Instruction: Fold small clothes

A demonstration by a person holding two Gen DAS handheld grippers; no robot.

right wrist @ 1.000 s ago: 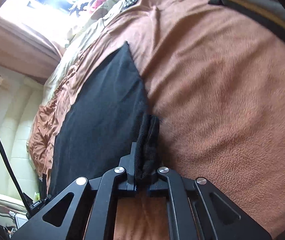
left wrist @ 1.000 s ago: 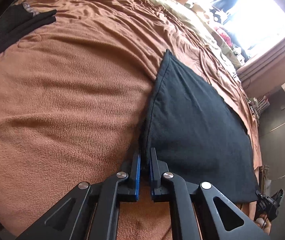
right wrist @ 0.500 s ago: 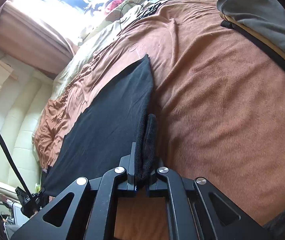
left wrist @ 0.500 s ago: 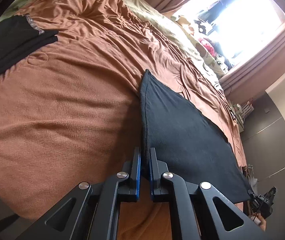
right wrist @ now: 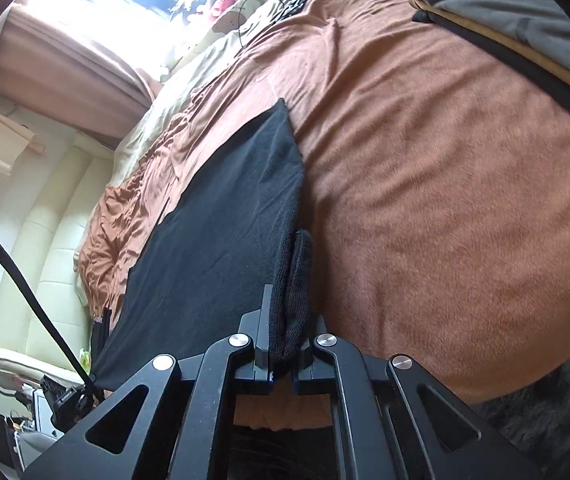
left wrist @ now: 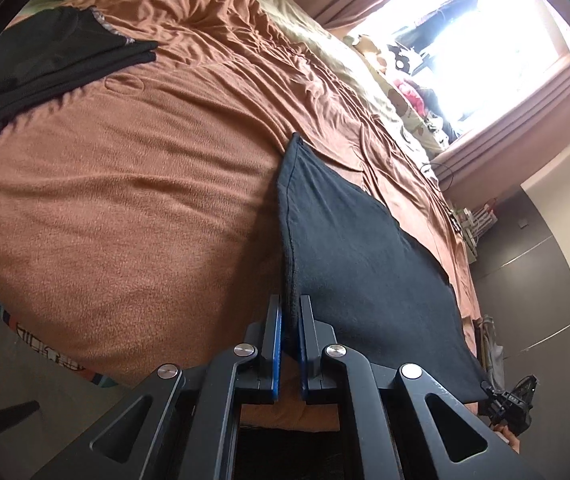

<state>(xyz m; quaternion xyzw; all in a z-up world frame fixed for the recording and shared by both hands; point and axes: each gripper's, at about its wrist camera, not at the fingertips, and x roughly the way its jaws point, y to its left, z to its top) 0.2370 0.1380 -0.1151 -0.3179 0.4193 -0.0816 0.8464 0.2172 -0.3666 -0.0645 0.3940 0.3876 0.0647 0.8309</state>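
Currently I have both grippers clamped on the black cloth [left wrist: 365, 264], one at each near corner. My left gripper [left wrist: 291, 320] has its blue-padded fingers [left wrist: 276, 332] drawn narrow with a thin edge of the fabric pinched between them; my right gripper [right wrist: 288, 320] grips a thicker, bunched roll of the same cloth, jaws pressed against it on both sides. From each camera the cloth stretches away from the fingers as a flat dark panel, its far corner lying on the brown blanket [left wrist: 133, 208] that covers the bed. The near edge looks raised off the blanket, though how far I cannot tell. On the left view, a stack of folded black clothes [left wrist: 45, 64] sits at the far left of the bed, well apart. On the right view, a grey garment [right wrist: 505, 4] lies at the upper right edge of the blanket. Bright window [left wrist: 481, 40] beyond the bed, curtains either side.
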